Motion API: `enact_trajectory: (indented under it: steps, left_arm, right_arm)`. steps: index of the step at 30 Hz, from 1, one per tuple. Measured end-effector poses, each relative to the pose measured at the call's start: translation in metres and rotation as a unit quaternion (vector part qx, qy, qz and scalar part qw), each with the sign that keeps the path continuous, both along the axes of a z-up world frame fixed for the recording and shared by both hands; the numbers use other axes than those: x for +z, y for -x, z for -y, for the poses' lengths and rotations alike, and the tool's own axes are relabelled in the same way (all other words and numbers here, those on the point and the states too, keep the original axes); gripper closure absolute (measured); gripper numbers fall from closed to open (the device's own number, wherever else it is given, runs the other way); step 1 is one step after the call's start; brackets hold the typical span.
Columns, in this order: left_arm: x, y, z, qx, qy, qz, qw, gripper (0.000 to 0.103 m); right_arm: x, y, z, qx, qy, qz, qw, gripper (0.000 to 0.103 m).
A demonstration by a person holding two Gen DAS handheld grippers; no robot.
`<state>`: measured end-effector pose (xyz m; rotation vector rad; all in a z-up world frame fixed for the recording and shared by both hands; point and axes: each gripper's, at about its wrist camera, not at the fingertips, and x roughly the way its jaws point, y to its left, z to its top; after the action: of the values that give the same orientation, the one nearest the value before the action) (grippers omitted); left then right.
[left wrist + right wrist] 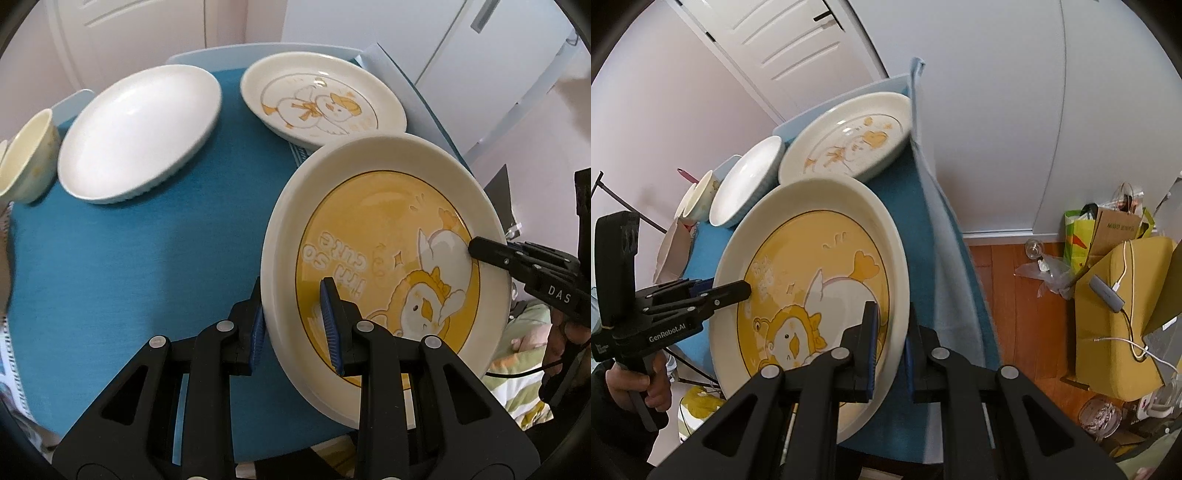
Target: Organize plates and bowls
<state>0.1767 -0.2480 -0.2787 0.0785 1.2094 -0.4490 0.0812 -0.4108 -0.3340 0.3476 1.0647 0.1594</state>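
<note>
yellow plate (384,236) pinched at opposite rims by left gripper (295,325) and right gripper (890,339), both clamped; best kept level, then lowered onto duck plate (325,99).

The yellow duck plate (384,266) is glossy glazed ceramic, as are the cream duck plate (325,98) and plain white dish (140,133) beyond it. Beneath them lies a matt teal woven cloth (147,258). Right of the cloth, the floor (1008,295) looks like polished wood.
</note>
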Motion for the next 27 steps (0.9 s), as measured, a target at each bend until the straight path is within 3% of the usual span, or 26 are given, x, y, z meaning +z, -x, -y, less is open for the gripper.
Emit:
enact_trajectory:
  steps: [6, 14, 27]
  left_arm:
    - [0.025, 0.002, -0.040, 0.010, 0.003, 0.017, 0.9998, 0.078]
    - [0.053, 0.007, -0.126, 0.042, -0.006, 0.037, 0.9984, 0.078]
    - [0.034, 0.009, -0.259, 0.093, -0.025, 0.017, 0.9953, 0.078]
  right_arm:
    - [0.022, -0.007, -0.033, 0.008, 0.006, 0.011, 1.000, 0.091]
    - [0.043, -0.019, -0.105, 0.040, 0.003, 0.027, 0.999, 0.091]
    - [0.027, -0.047, -0.230, 0.095, -0.008, 0.014, 0.995, 0.091]
